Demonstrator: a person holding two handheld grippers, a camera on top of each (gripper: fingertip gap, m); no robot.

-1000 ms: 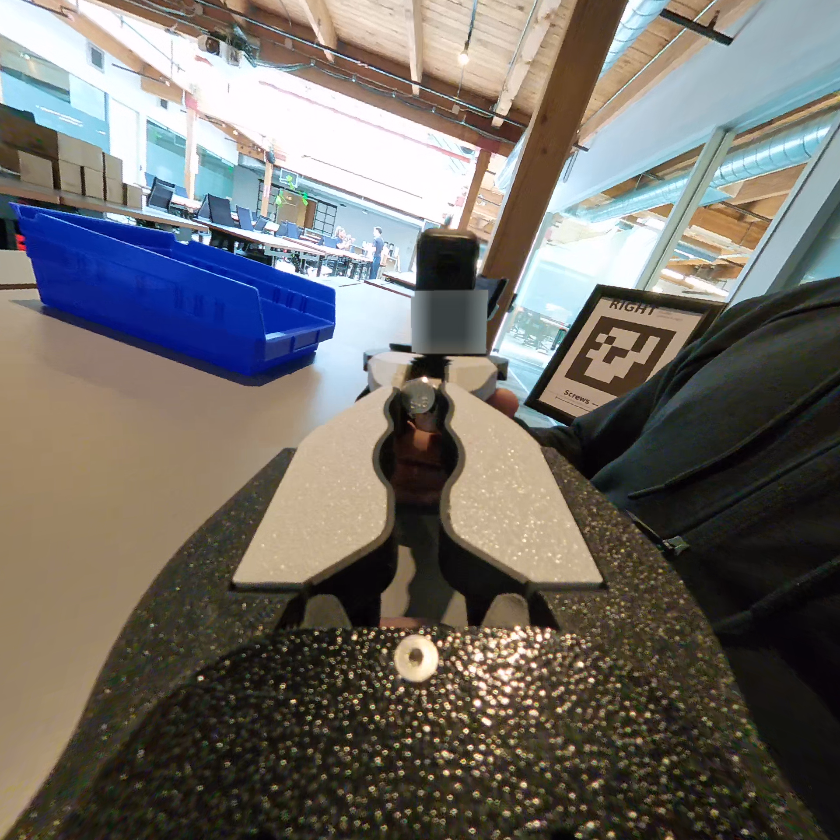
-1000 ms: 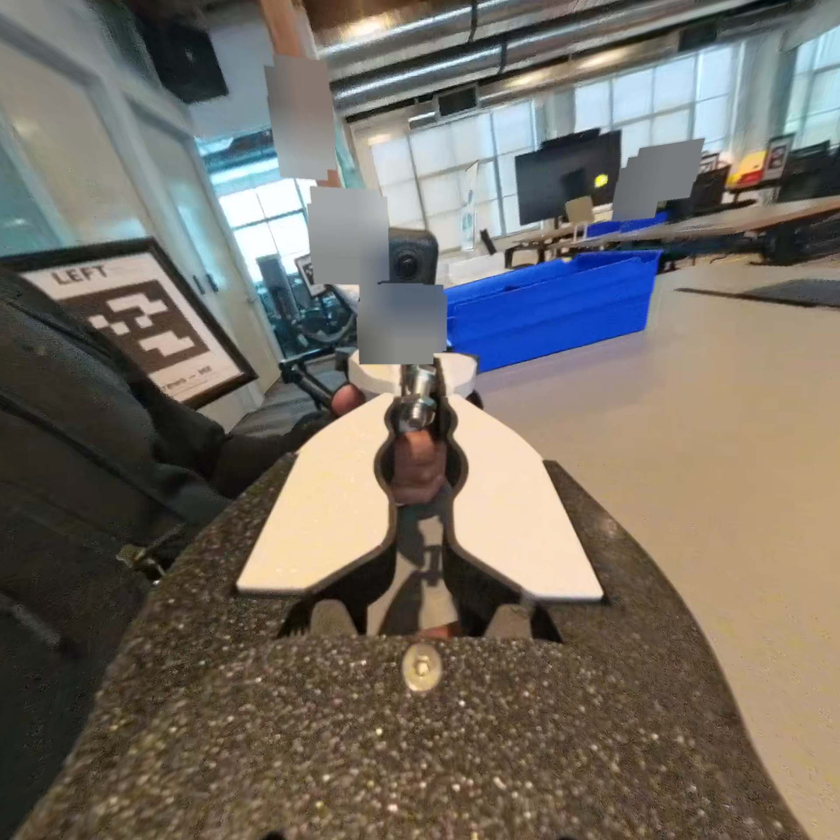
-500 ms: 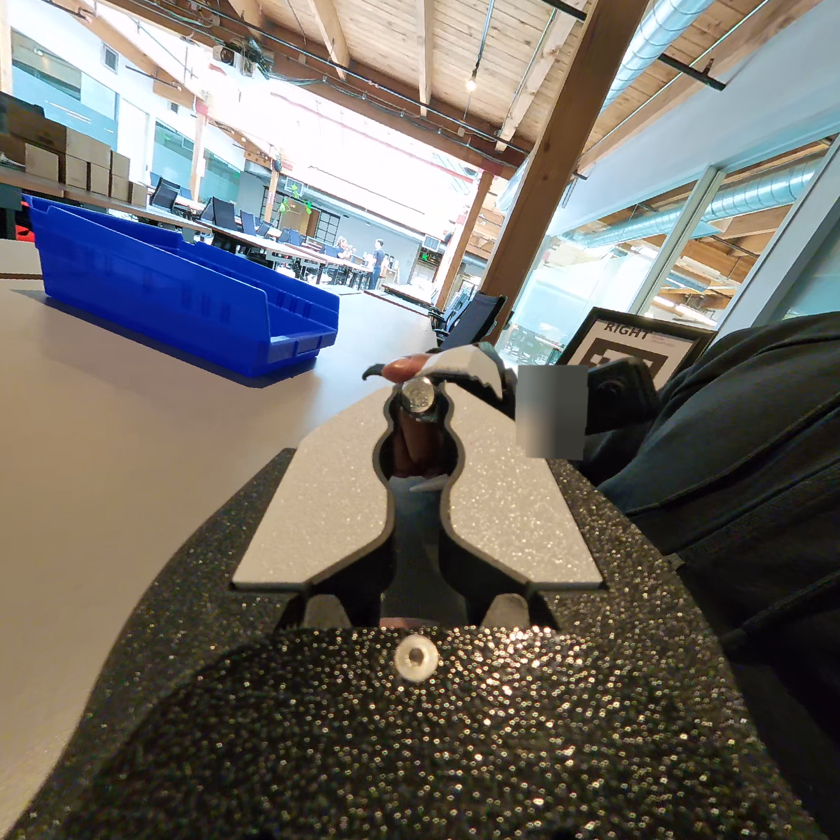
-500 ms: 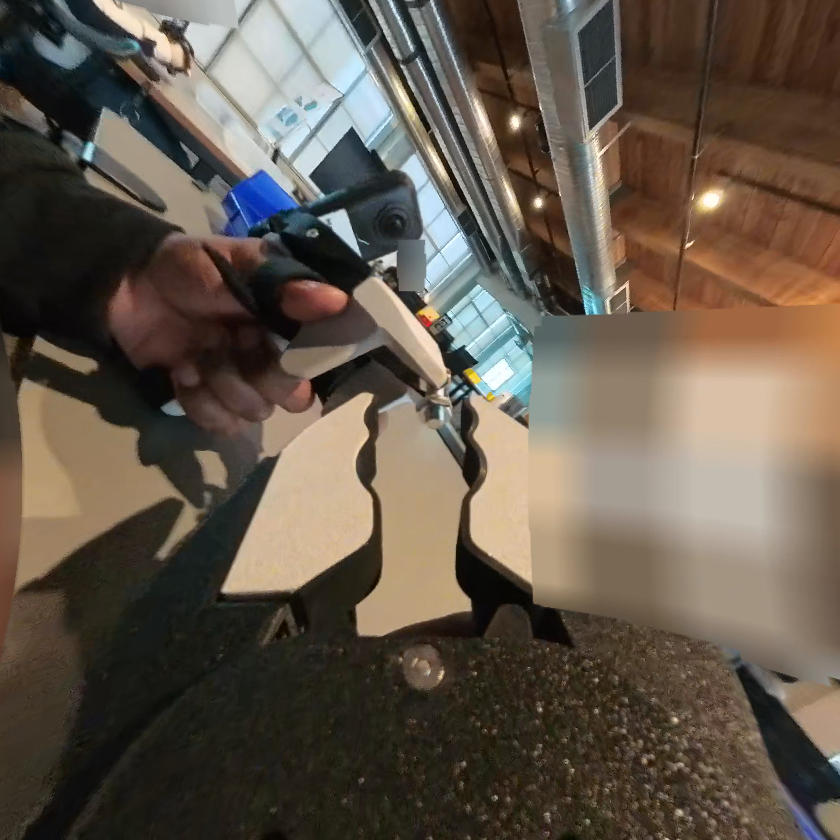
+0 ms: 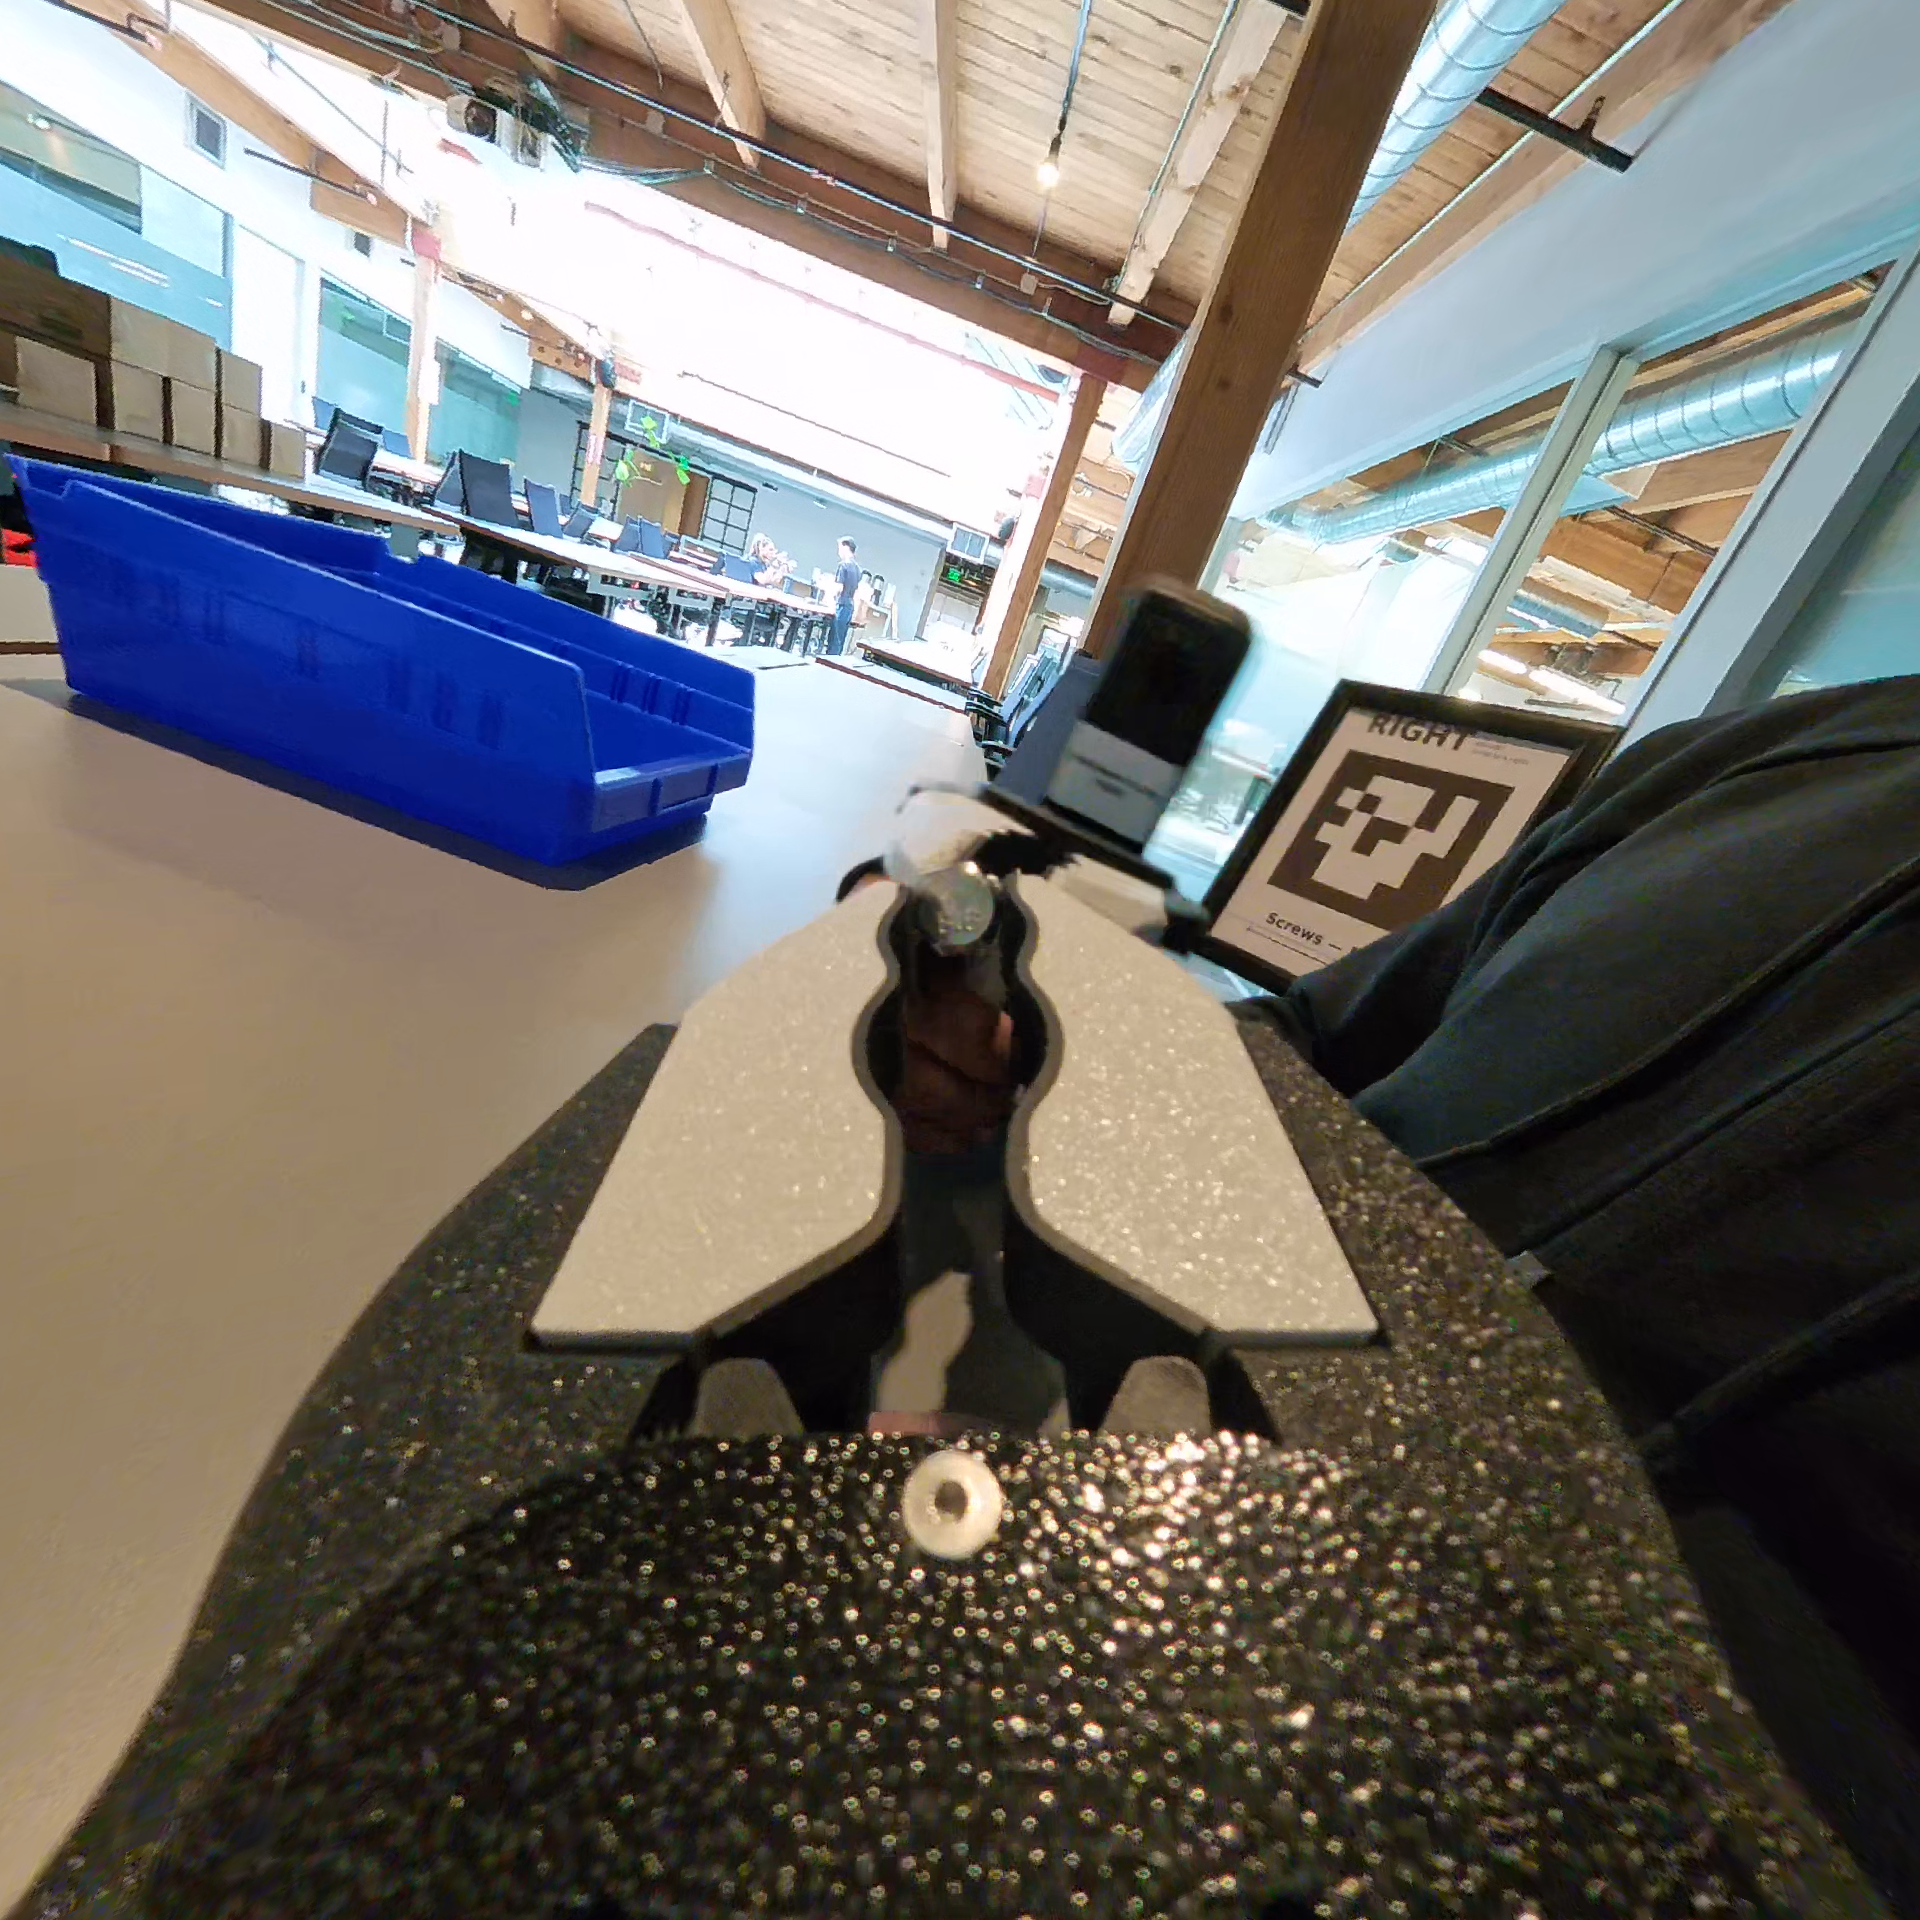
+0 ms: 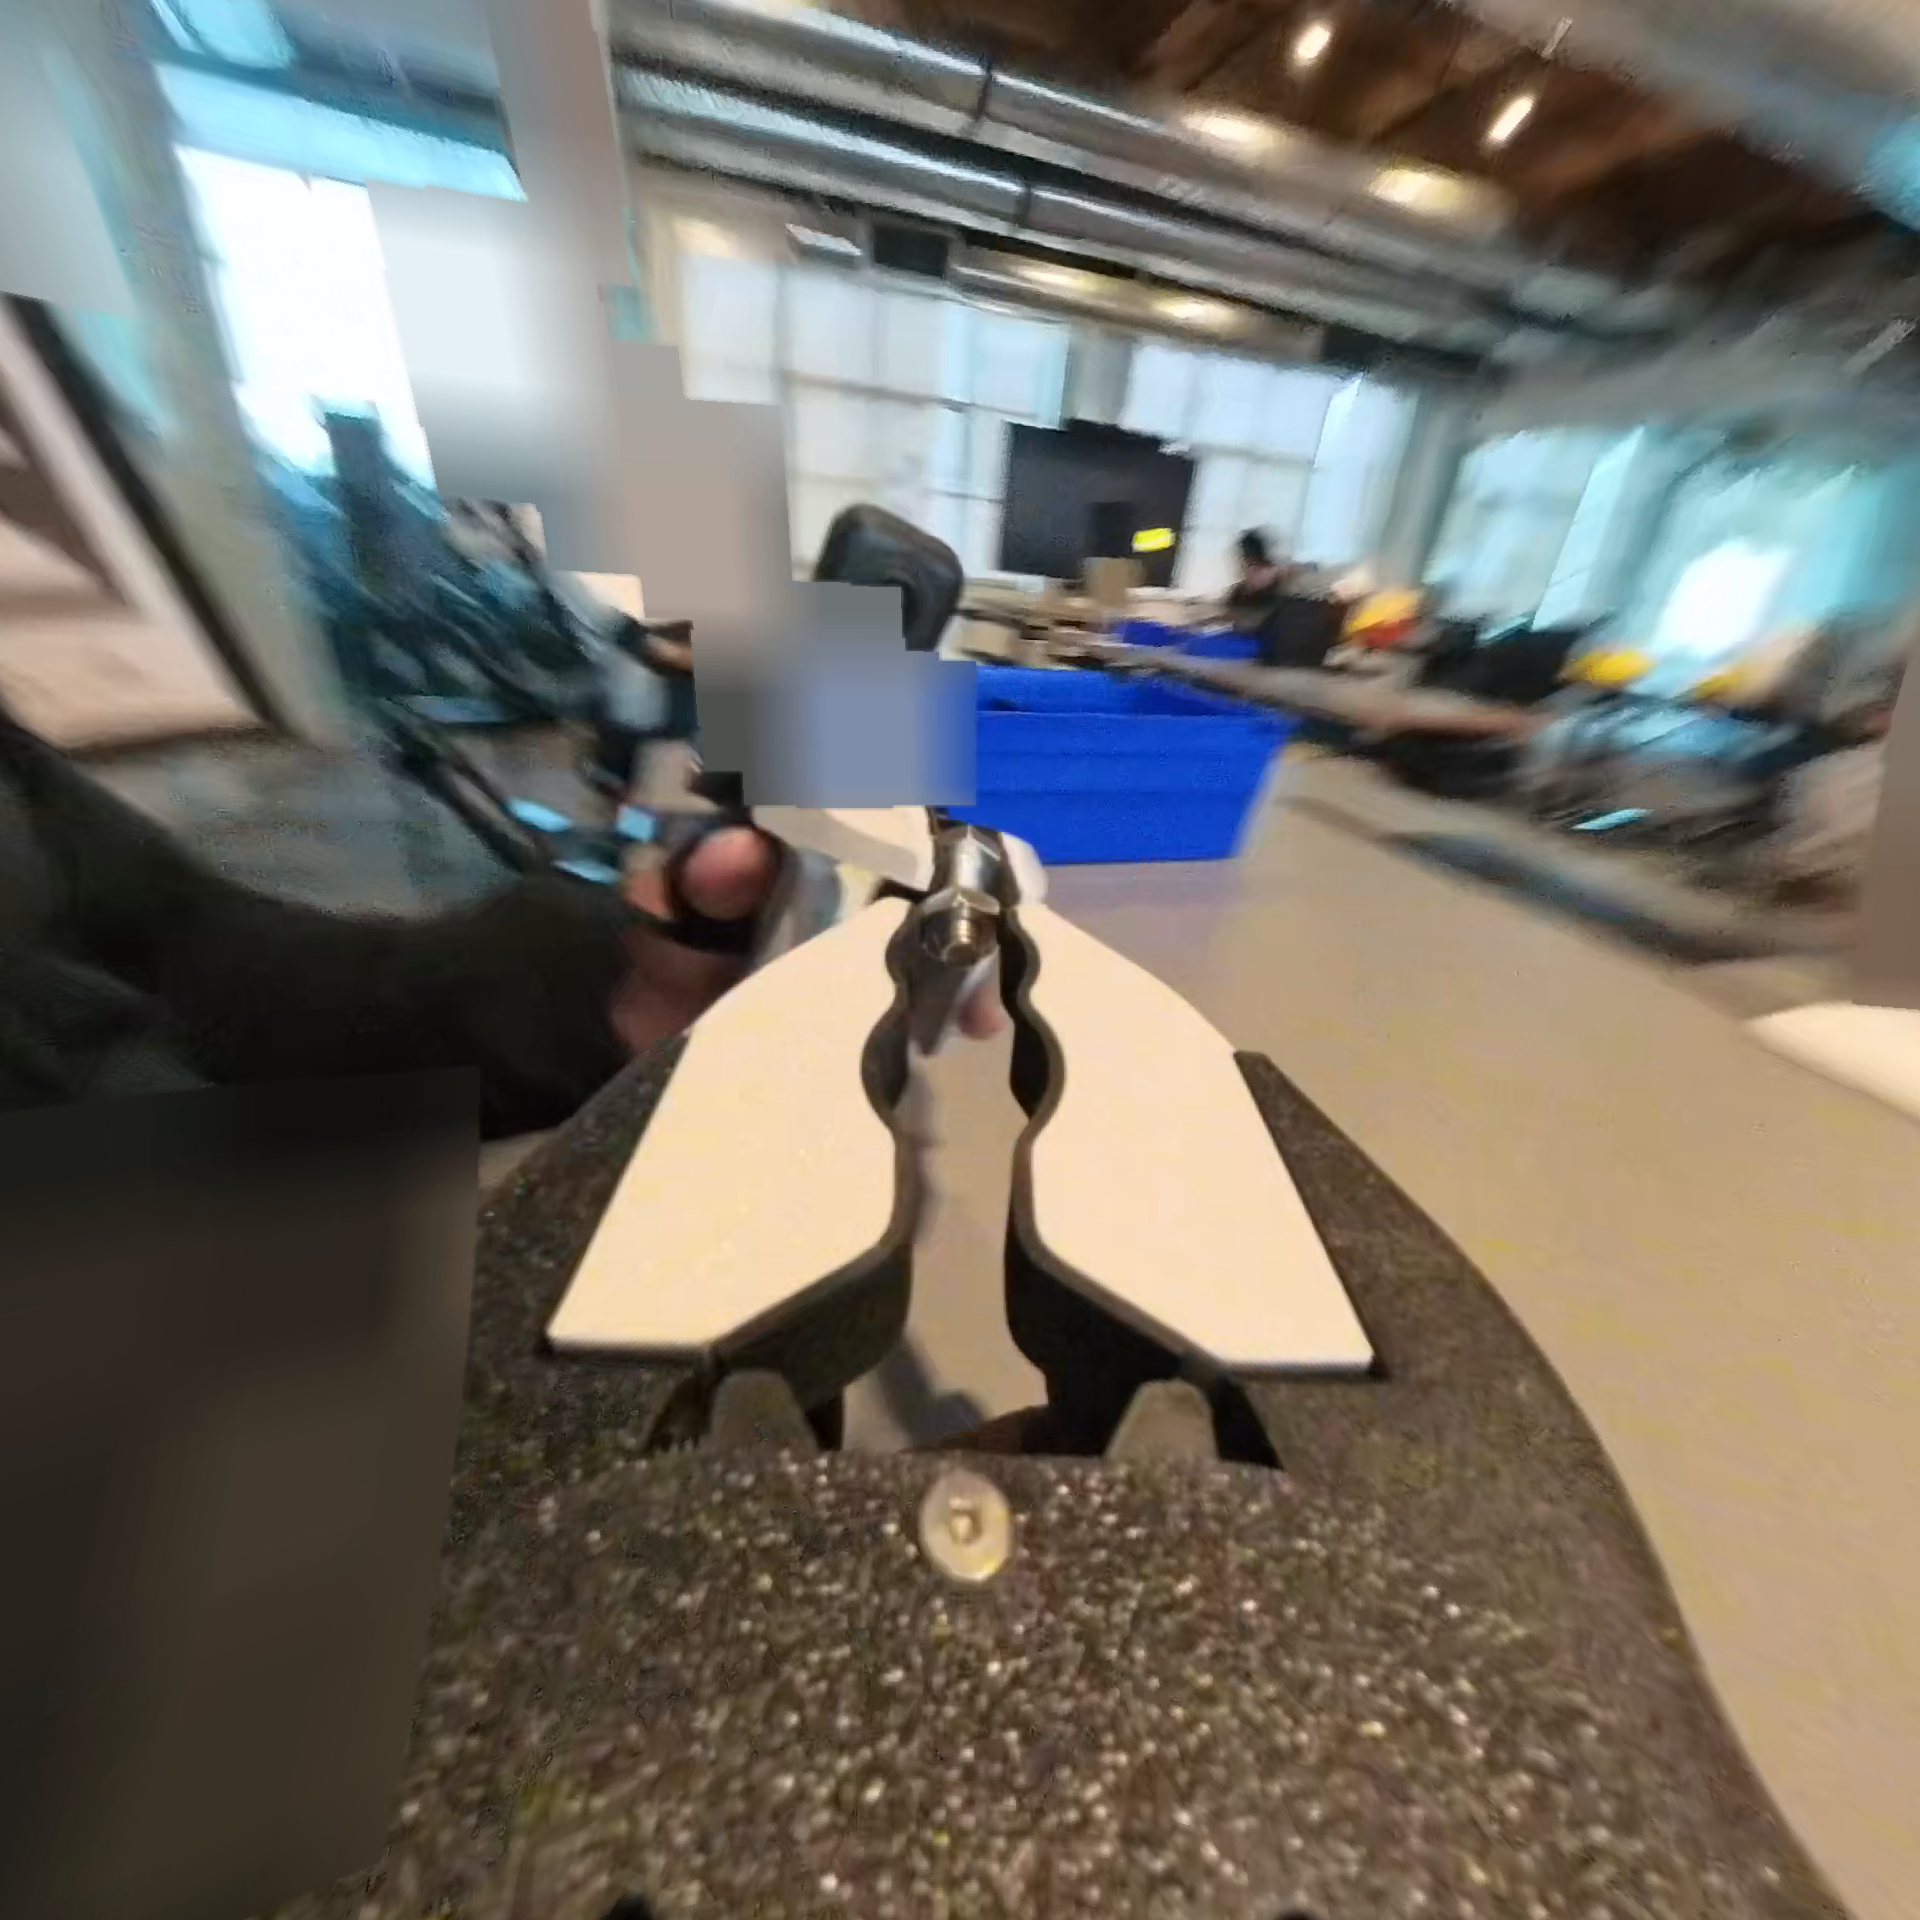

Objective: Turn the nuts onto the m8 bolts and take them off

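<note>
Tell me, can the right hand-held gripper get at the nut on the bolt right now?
Probably yes: the right hand-held gripper already has its tips around the nut, with nothing between; blur hides the grip.

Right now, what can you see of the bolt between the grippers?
The bolt is bright silver metal, held in the air above the grey table. In the left wrist view its hex head sits clamped at the left gripper tips. In the right wrist view a hex nut rides its thread, and the threaded end sits at the right gripper tips. That view is motion-blurred.
</note>
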